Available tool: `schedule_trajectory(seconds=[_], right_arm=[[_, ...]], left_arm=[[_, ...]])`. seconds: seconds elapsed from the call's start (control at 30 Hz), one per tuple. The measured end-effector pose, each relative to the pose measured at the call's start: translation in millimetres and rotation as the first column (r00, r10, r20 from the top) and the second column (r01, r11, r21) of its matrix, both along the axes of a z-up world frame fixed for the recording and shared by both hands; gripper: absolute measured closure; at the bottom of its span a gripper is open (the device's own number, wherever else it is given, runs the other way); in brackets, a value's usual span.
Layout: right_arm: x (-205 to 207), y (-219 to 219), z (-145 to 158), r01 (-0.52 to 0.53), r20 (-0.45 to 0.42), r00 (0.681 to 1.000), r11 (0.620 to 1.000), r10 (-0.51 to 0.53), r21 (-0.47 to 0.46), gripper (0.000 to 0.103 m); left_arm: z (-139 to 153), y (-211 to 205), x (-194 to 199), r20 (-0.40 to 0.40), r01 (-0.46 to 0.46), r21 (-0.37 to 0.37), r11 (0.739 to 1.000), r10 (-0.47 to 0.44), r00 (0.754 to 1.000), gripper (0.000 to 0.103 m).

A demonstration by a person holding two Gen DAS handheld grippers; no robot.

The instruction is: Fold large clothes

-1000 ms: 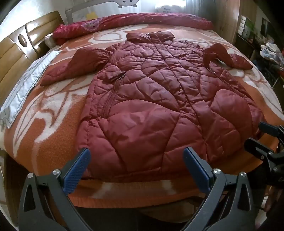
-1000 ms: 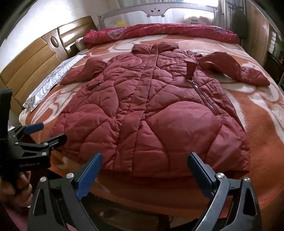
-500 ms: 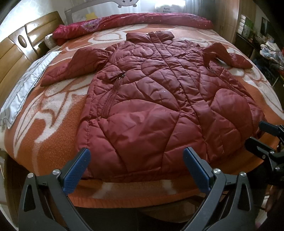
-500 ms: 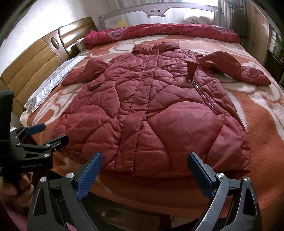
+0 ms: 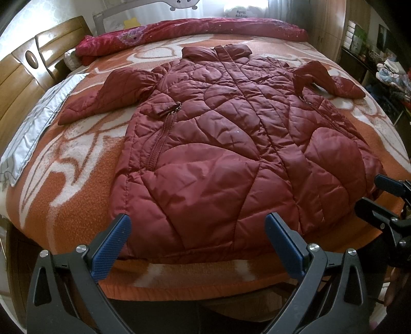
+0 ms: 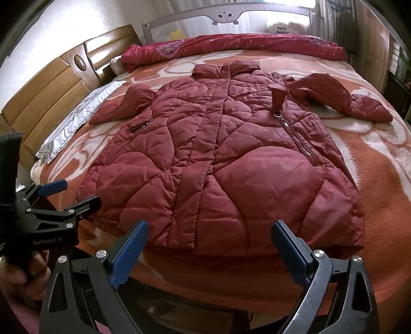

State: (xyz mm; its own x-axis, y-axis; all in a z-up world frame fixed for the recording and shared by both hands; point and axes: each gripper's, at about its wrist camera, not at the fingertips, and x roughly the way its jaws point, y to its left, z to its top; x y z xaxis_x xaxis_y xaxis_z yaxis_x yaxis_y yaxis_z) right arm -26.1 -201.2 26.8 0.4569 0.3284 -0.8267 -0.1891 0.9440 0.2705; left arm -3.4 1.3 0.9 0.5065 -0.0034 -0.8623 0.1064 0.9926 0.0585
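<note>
A dark red quilted coat [image 5: 218, 144] lies flat, front up, on the orange and white bed blanket [image 5: 72, 159], collar at the far side, both sleeves spread out. It also shows in the right wrist view [image 6: 218, 159]. My left gripper [image 5: 197, 228] is open and empty, just short of the coat's hem at its left half. My right gripper [image 6: 209, 236] is open and empty, just short of the hem at its right half. Each gripper shows in the other's view: the right one [image 5: 380, 192] at the right edge, the left one [image 6: 66, 192] at the left edge.
A red rolled quilt [image 6: 231, 46] lies along the far side of the bed. A grey pillow [image 5: 33, 128] lies at the left by the wooden headboard [image 6: 51, 102]. A bed rail [image 6: 231, 18] stands behind. Cluttered shelves [image 5: 385, 72] stand at the right.
Both grippers have risen and edged slightly forward toward the hem; the view shifts a little. The coat has not moved.
</note>
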Motion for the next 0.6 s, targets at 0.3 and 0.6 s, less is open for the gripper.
schedule_trajectory(seconds=[0.3,0.6], right_arm=[[1,1,-1,-0.001,-0.002,1.0,1.0,0.001,0.002,0.006],[1,5,-2,-0.002,-0.012,1.0,1.0,0.002,0.012,0.006]], left_arm=[[-1,-1,0,-0.001,0.0,0.002,1.0,0.0,1.0,0.0],[-13,-3,7,-0.065,0.003,-0.002,1.0,-0.003,0.998,0.0]])
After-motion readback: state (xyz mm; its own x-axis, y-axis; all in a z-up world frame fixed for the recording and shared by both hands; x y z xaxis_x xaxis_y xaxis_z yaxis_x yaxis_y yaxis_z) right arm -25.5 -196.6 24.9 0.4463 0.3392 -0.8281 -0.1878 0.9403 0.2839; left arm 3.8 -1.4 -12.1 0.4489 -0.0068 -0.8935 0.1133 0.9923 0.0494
